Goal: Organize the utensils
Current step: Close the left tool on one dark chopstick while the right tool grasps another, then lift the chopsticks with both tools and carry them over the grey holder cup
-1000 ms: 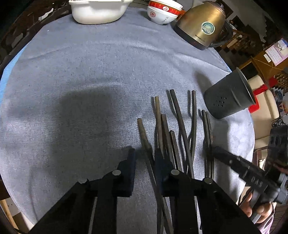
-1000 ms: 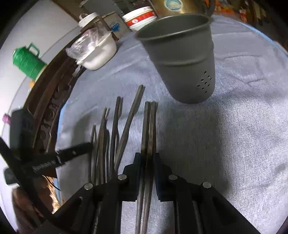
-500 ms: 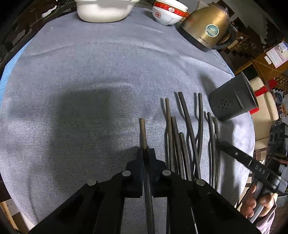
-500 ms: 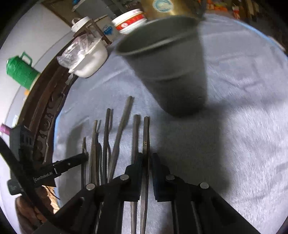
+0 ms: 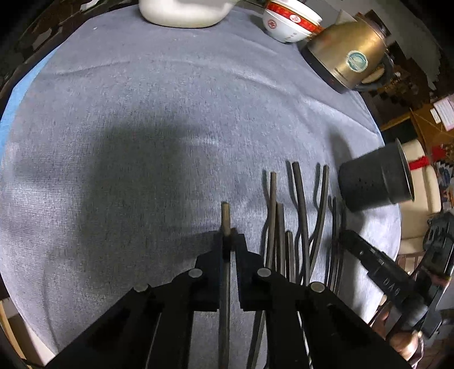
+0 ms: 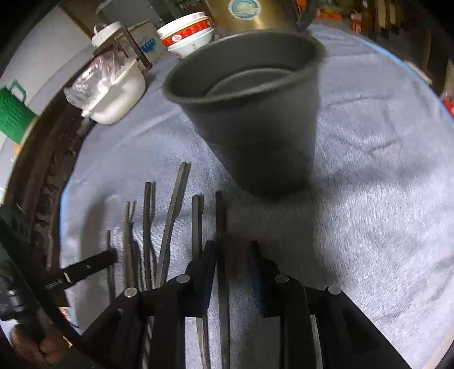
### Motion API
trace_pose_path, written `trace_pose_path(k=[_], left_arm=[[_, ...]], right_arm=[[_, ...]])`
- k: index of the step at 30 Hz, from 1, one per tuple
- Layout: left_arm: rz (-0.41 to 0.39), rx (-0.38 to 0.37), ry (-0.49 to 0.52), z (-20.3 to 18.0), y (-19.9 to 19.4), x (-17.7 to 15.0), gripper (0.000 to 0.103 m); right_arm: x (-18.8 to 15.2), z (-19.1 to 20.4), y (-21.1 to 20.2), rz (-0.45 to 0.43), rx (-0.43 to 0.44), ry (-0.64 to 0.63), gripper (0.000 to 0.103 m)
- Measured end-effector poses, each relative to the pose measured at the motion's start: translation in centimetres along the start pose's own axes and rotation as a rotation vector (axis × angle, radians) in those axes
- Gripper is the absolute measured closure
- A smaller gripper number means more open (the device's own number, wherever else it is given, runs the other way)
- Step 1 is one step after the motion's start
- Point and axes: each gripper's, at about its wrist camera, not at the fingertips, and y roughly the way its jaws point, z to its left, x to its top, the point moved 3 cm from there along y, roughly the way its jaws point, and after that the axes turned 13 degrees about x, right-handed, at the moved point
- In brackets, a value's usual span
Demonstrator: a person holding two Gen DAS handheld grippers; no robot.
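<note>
Several dark chopsticks lie side by side on the grey tablecloth. My left gripper is shut on one chopstick, whose tip pokes out past the fingers. A dark grey perforated utensil holder stands at the right edge of the table. In the right wrist view the holder stands just ahead, and the chopsticks lie to the left. My right gripper is open, with one chopstick lying between its fingers beside the left one.
A white pot, a red-and-white bowl and a brass kettle stand along the far edge. A green jug stands off the table at left. The table edge is close on the right.
My left gripper closed on a single chopstick and shifted it left, away from the pile. My right gripper opened, and the pair of chopsticks it was shut on has spread apart.
</note>
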Motion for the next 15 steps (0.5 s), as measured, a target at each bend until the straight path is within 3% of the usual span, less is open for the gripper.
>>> trace_pose_path(k=[2,3,4,10,15], left_arm=[[-0.002,-0.005,-0.010,-0.1,0.0,0.3,0.096],[-0.007,0.000,-0.014,0.0,0.1,0.4,0.097],[-0.010,0.003,-0.017,0.0,0.0,0.5,0.098],[-0.083,-0.001,-0.006,-0.1,-2.9,-0.1,0.098],[-0.224,-0.016,0.058,-1.6,-9.4,-0.9,0.098]], right_arm=[[0.2,0.4,0.2,0.002,-0.029,-0.032,0.082],[0.3,0.5,0.2,0.006,-0.031,-0.043,0.093],[0.3,0.5,0.2,0.009,-0.028,-0.044,0.097],[-0.1,1.5,-3.3,-0.054,0.054,-0.095,0.097],[-0.5,2.8,-8.7,-0.148,0.155,-0.153,0.097]])
